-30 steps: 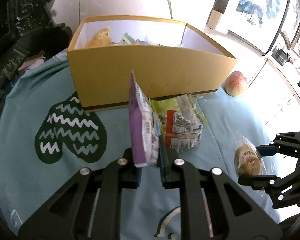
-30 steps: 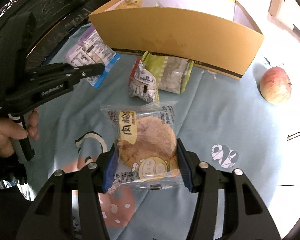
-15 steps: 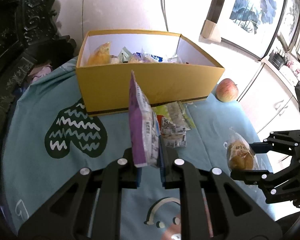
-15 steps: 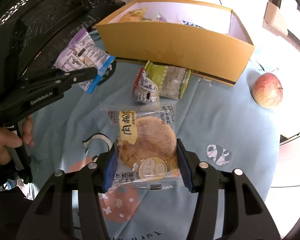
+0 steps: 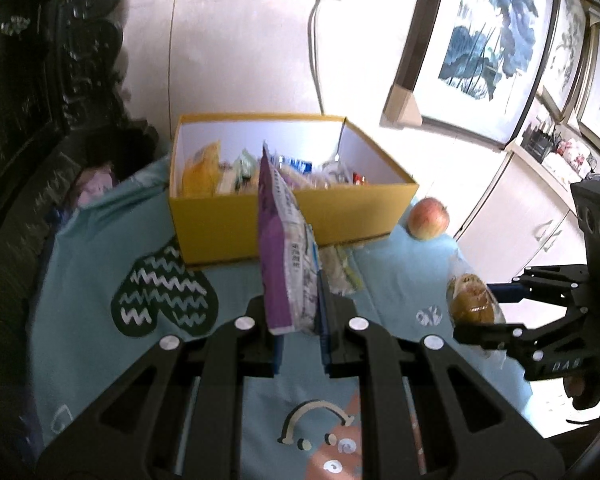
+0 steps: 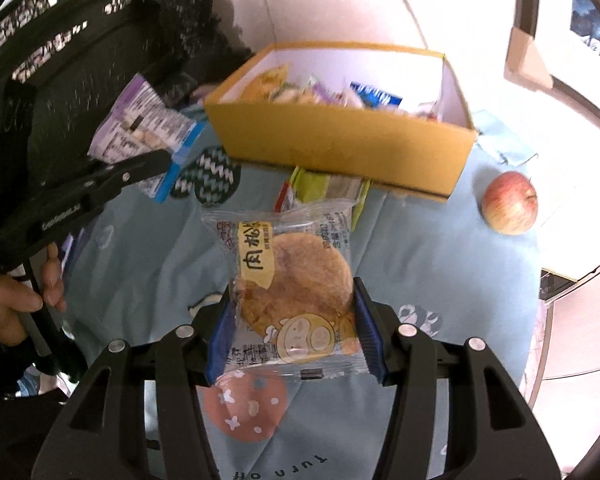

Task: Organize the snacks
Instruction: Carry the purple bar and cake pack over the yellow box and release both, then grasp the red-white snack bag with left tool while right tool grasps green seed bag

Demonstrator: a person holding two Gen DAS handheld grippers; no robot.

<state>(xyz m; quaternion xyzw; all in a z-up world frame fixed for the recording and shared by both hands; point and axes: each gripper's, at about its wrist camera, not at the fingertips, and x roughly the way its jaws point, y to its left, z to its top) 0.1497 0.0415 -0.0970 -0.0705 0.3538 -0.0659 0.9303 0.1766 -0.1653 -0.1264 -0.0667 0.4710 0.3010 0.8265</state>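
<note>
Between the blue pads of the right tool sits a clear plastic packet holding a round golden-brown pastry with a yellow label strip and a cartoon pig printed low on the wrapper. Both pads press into the packet's sides, so it's pinched flat-on and held up off the surface. Over on the other side, the left tool has its fingers squeezed nearly together on the bottom edge of a purple and white snack pouch with a blue strip, which stands up on edge out of the tool. From the right wrist view you can see that same pouch sticking out sideways from the black left tool, with the person's hand wrapped around the handle.

Further out, a yellow cardboard box with a white inside sits toward the far edge of the surface, already loaded with a jumble of wrapped snacks: yellow, blue, purple, too blurry to sort out. Right against the box's near wall lie two loose packets on the cloth, a green and clear one and a small red and white one touching it. A red and yellow apple rests near the right edge, just beside the box's right corner. Everything's on a light teal tablecloth with cartoon prints, including a dark green zigzag heart near the box's left corner.
</note>
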